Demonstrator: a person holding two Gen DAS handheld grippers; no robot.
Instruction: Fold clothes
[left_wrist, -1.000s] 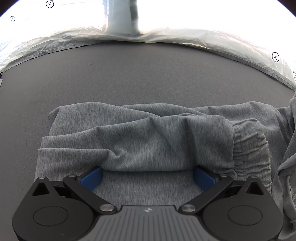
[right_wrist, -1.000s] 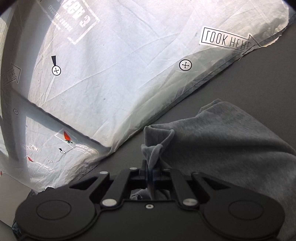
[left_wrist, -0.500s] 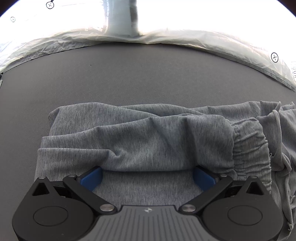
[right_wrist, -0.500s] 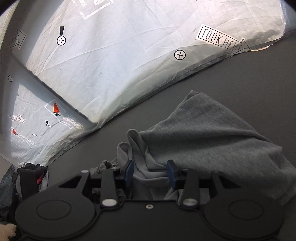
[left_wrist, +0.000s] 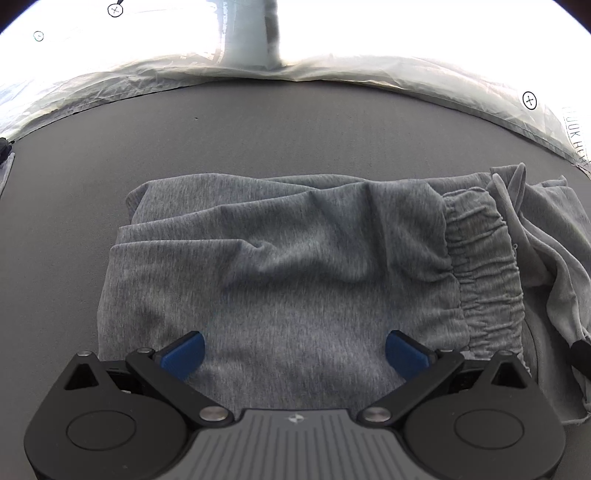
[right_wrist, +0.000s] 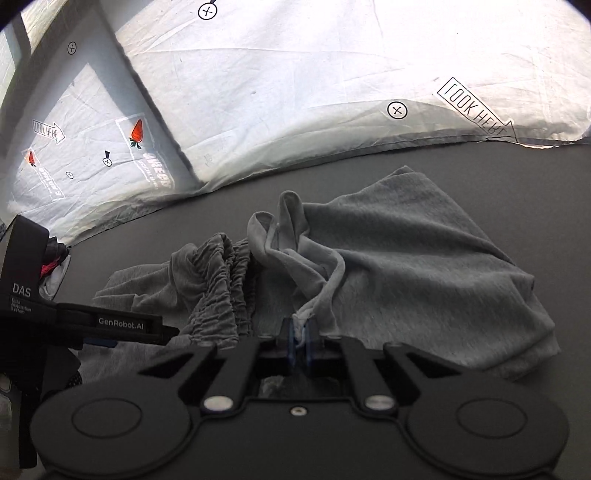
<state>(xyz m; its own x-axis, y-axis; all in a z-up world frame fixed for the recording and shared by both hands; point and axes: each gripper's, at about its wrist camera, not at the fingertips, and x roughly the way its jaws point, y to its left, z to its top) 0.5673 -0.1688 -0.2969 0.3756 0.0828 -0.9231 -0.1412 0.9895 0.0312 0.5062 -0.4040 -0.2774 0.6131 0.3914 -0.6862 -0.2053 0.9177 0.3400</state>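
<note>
Grey sweatpants (left_wrist: 280, 258) lie partly folded on a dark grey table (left_wrist: 258, 140). Their gathered elastic waistband (left_wrist: 480, 266) is at the right in the left wrist view. My left gripper (left_wrist: 293, 352) is open, its blue pads resting low over the folded cloth. In the right wrist view the sweatpants (right_wrist: 424, 258) spread to the right, the waistband (right_wrist: 218, 280) bunched at the left. My right gripper (right_wrist: 300, 341) is shut on a thin edge of the grey cloth next to a loose flap (right_wrist: 295, 236).
A crinkled white sheet (right_wrist: 314, 92) with printed marks hangs behind the table's far edge. The left gripper's black body (right_wrist: 55, 321) shows at the left of the right wrist view. A small heap of dark clothes (right_wrist: 51, 262) lies far left.
My right gripper opened, came down over the cloth and has shut again on an edge near the waistband. My left gripper pulled back a little, and the fold by its pads lies flatter.
</note>
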